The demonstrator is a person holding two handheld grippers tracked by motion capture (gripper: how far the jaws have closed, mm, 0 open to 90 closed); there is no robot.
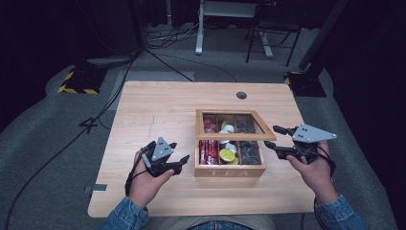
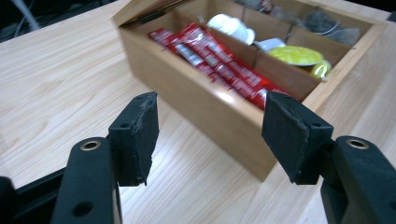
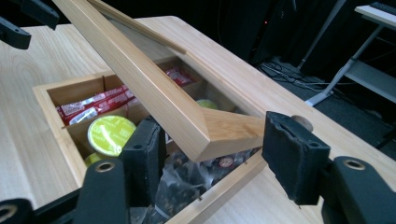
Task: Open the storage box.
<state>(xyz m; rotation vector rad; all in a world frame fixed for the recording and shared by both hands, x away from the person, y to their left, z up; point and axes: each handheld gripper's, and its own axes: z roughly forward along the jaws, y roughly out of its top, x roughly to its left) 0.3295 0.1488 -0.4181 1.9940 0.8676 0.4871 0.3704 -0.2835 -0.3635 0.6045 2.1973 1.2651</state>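
High view: tea box (image 1: 230, 170) sits right of centre on the table (image 1: 158, 105), lid (image 1: 230, 136) raised partway. Right gripper (image 3: 212, 149) stands at the lid's corner, which lies between its parted jaws; contact unclear. Left gripper (image 2: 208, 135) hovers beside the box, jaws wide, nothing between them.

Light wood surface (image 1: 158, 105) under both claws (round cable hole (image 1: 242, 95) beyond them), white desk frame (image 1: 225, 19) farther back.

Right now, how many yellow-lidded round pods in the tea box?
2 visible: one yellow-lidded round pod flat in the wooden tea box's middle front compartment, another beside it, nearer the front wall. More may be hidden.
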